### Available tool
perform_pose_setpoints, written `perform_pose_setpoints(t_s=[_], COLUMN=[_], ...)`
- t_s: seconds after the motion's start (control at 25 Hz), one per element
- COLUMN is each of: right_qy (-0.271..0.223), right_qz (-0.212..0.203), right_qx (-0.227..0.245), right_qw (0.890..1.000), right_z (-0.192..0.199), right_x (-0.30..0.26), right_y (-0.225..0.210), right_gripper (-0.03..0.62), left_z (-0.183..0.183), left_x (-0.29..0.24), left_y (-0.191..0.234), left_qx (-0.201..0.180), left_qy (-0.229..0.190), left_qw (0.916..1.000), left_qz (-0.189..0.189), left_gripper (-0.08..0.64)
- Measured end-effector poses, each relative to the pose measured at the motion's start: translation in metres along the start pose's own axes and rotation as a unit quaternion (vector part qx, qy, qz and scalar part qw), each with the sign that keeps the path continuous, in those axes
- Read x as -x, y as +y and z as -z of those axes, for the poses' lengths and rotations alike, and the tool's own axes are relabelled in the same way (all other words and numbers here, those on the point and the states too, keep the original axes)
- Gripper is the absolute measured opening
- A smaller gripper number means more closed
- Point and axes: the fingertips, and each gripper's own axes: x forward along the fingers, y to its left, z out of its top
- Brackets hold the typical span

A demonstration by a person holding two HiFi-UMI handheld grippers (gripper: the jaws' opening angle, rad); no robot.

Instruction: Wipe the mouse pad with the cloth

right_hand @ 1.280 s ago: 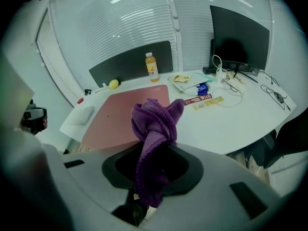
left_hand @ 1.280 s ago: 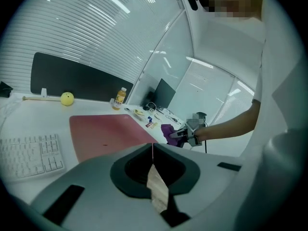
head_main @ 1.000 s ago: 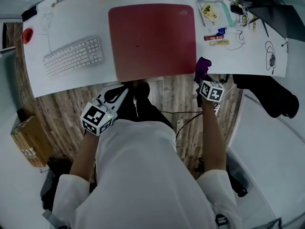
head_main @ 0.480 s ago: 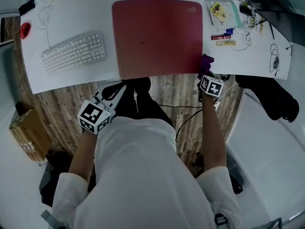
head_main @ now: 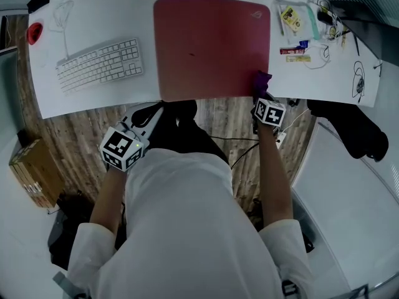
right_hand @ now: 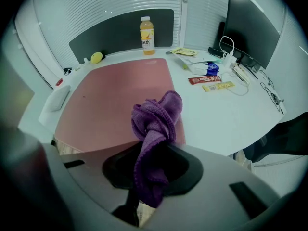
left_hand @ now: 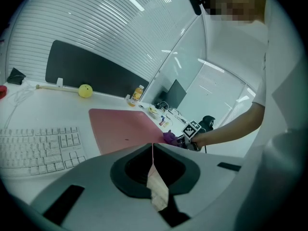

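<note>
A large red mouse pad [head_main: 212, 45] lies on the white desk [head_main: 93, 23], also in the right gripper view as the mouse pad [right_hand: 115, 95]. My right gripper [head_main: 263, 91] is shut on a bunched purple cloth [right_hand: 156, 124]; the cloth [head_main: 262, 81] hangs over the pad's near right corner. My left gripper [head_main: 153, 118] is below the desk's front edge, left of the pad, jaws shut and holding nothing. From the left gripper view the mouse pad [left_hand: 122, 129] and the cloth [left_hand: 170, 137] show ahead.
A white keyboard [head_main: 100, 64] lies left of the pad. Snack packets [head_main: 293, 53], cables [head_main: 324, 30] and a bottle [right_hand: 147, 35] sit at the right and back. A yellow ball [left_hand: 85, 91] and a red object [head_main: 34, 33] are at the back left. A black chair [head_main: 349, 126] stands on the right.
My right gripper has carried the cloth forward and left, from below the desk edge onto the pad's near right corner. The left gripper has barely moved.
</note>
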Motion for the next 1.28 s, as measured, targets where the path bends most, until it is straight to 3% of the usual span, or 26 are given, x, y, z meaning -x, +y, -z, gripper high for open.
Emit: perform_pose_setpoints(t_s=[1.28], right_qy=[0.031], right_qz=[-0.109], right_qx=[0.034], right_qw=[0.993], right_z=[0.007], right_x=[-0.006], right_y=[0.180], right_gripper=[0.103], left_z=[0.010], left_x=[0.040], left_y=[0.030], left_qx=[0.013], left_qy=[-0.029], left_qw=[0.9995], left_qz=[-0.007], left_gripper=[0.023])
